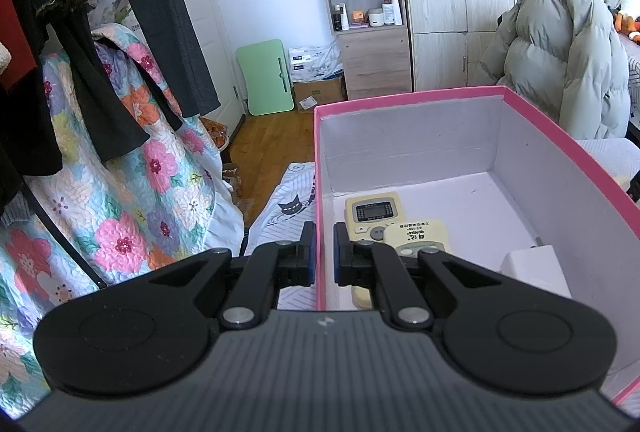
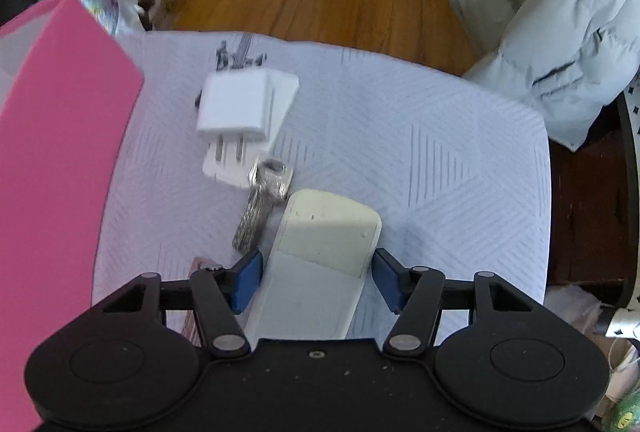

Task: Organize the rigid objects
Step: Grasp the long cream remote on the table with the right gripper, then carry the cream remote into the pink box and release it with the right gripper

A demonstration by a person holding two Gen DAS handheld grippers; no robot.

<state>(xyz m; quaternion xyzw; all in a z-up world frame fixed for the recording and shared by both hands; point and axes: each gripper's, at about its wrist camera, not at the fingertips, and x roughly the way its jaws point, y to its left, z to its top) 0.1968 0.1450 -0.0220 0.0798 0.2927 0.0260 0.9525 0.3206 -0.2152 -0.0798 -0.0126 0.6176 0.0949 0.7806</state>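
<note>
The left gripper [image 1: 324, 252] sits right on the near-left wall of the pink box [image 1: 560, 130]. One of its jaws is outside the wall and the other is inside, and they are close together, pinching that wall.

Inside the box, near the left wall, lie two cream remotes. The remote with the small screen [image 1: 372, 210] lies farther back. The remote with green print [image 1: 416, 234] lies partly on top of it. A white block [image 1: 534, 268] rests on the box floor, further right and apart from the remotes.

The right gripper [image 2: 316, 278] hangs over a pale patterned cloth [image 2: 440, 152] on the bed. Its jaws are apart, one on each side of a cream remote lying face down [image 2: 320, 252] (the left pad looks like it is touching, the right pad shows a small gap).

Just past that remote lies a shiny metal bolt [image 2: 260, 204]. Its head touches a white plug charger [image 2: 240, 106], which lies on a flat white piece. The pink box stands at the left edge of the cloth.

A puffy pale coat [image 2: 560, 12] hangs off to the right.
</note>
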